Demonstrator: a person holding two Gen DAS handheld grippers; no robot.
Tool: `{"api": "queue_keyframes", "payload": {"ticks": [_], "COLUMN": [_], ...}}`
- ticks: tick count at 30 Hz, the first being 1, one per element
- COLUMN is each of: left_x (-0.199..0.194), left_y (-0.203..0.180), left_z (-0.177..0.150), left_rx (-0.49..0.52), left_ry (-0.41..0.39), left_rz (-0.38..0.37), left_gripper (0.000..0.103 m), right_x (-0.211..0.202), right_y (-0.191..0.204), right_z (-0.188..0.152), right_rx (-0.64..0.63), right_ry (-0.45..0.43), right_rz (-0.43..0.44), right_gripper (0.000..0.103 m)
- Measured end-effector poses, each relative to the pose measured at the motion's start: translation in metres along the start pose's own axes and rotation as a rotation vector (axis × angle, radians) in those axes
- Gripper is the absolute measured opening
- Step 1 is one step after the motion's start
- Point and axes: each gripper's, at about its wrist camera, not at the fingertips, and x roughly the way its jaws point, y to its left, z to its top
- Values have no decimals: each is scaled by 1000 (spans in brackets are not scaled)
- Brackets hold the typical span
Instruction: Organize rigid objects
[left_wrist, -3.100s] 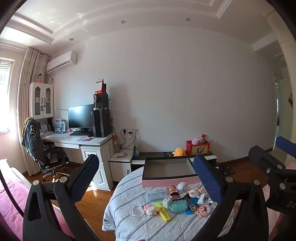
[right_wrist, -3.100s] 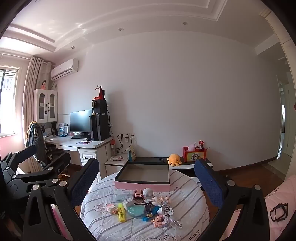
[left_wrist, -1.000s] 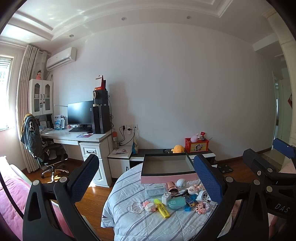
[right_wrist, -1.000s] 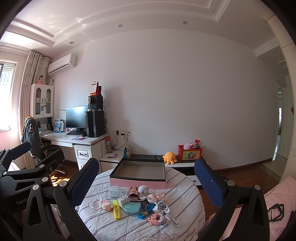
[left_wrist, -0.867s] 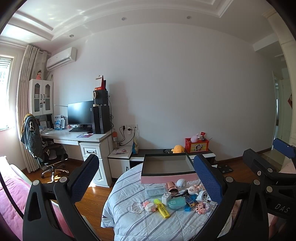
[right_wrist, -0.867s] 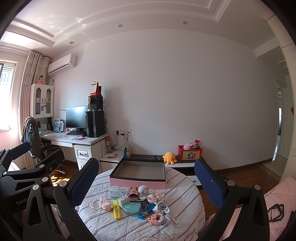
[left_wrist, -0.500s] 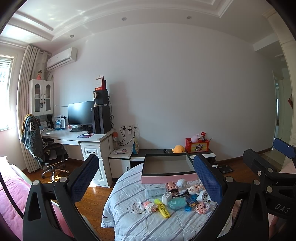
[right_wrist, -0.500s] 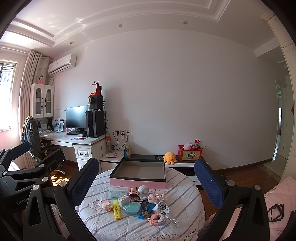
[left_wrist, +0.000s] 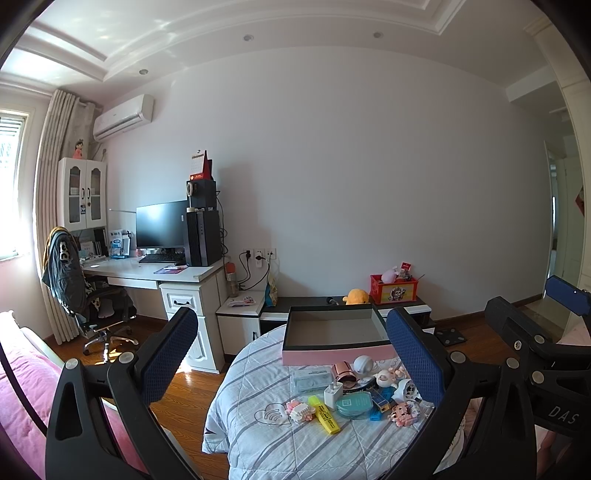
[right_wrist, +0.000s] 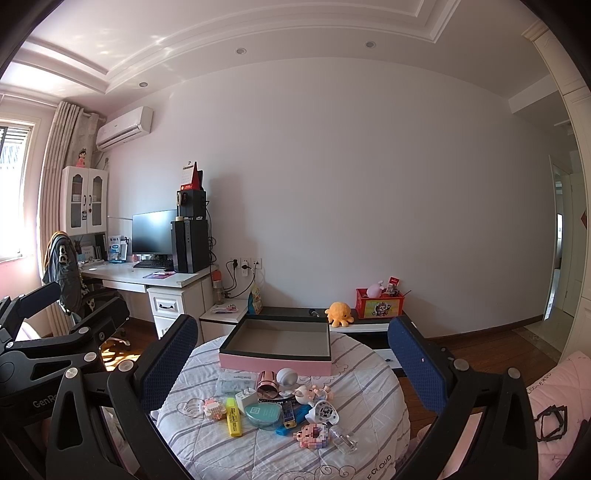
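Two grippers up high, both w/ jaws spread wide, nothing between them; left gripper (left_wrist: 291, 350) and right gripper (right_wrist: 293, 354) hang well apart from the clutter, looking down at a round table (right_wrist: 373, 391) w/ a striped quilted cover at 6 o'clock in both views; the right gripper also shows at 3 o'clock in the left view, the left one at 9 o'clock in the right view.

Biggest thing on the table: a pink tray (right_wrist: 277, 360) w/ dark rim and grey inside, at the far edge, 12 o'clock of the pile; inside looks bare.

Near side of the tray, small stuff bunched together: clear plastic case (right_wrist: 236, 382) at the pile's 10 o'clock; teal oval case (right_wrist: 264, 414) in the middle; yellow highlighter (right_wrist: 233, 421) at 8 o'clock, just beside a pink block toy (right_wrist: 215, 407); white charger plug (right_wrist: 246, 400) touching the teal case; rose-gold cylinder (right_wrist: 267, 384) beside a grey-white ball (right_wrist: 287, 377) near the tray wall; white round fan toy (right_wrist: 325, 412) at 3 o'clock; blue flat piece (right_wrist: 291, 421) under it; pink pixel figure (right_wrist: 312, 435) at 5 o'clock, w/ a small clear bottle (right_wrist: 343, 441) just beside.
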Motion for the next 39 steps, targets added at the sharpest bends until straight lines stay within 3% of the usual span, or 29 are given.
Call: {"api": "queue_keyframes", "payload": {"ticks": [11, 20, 29, 35, 39], "left_x": [12, 62, 133, 182, 196], "left_y": [1, -10, -23, -24, -31], "left_z": [-5, -29, -95, -158, -186], "left_rx": [11, 33, 71, 6, 19], "left_ry": [21, 96, 267, 443, 506], "left_rz": [-8, -35, -71, -75, -66], "left_gripper": [103, 103, 103, 103, 103], "right_x": [17, 57, 126, 167, 180], "right_y": [-3, -14, -34, -56, -69], "right_z": [-11, -32, -99, -160, -187], "right_rx": [13, 24, 26, 23, 9], "right_ry": [35, 117, 304, 447, 496], "right_rz": [-1, 8, 5, -8, -4], "right_gripper": [103, 103, 103, 103, 103]}}
